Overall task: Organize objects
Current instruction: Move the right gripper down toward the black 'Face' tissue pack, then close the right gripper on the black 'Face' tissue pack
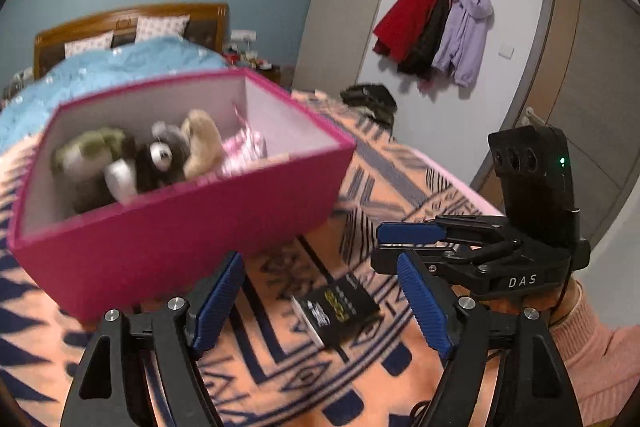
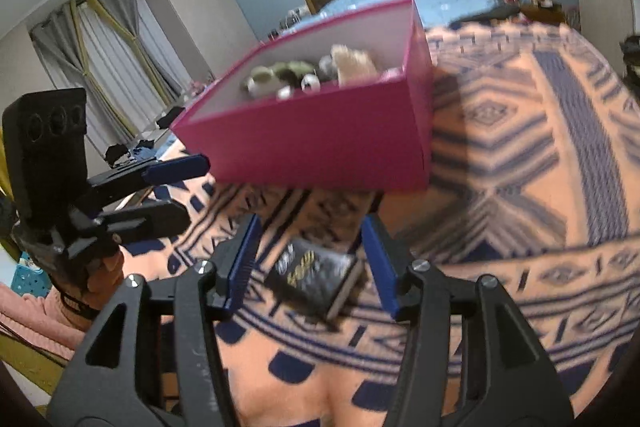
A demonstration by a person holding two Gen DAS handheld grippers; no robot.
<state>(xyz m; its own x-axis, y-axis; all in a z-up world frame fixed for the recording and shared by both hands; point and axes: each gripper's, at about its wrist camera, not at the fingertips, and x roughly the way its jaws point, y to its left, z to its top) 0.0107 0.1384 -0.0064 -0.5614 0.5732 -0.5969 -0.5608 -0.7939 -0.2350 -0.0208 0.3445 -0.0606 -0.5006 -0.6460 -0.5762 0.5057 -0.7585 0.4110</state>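
A small black book with gold print lies on the orange and navy patterned blanket. Behind it stands a magenta box holding several plush toys. My left gripper hovers open just short of the box, the book lying ahead between its blue fingers. In the right wrist view the book lies between the pads of my right gripper, with a gap on each side, so it is open. The box sits right behind. Each gripper shows in the other's view: right, left.
A blue duvet and wooden headboard lie beyond the box. Coats hang on the right wall beside a door. A dark bundle rests at the bed's far edge. Curtains cover the left window.
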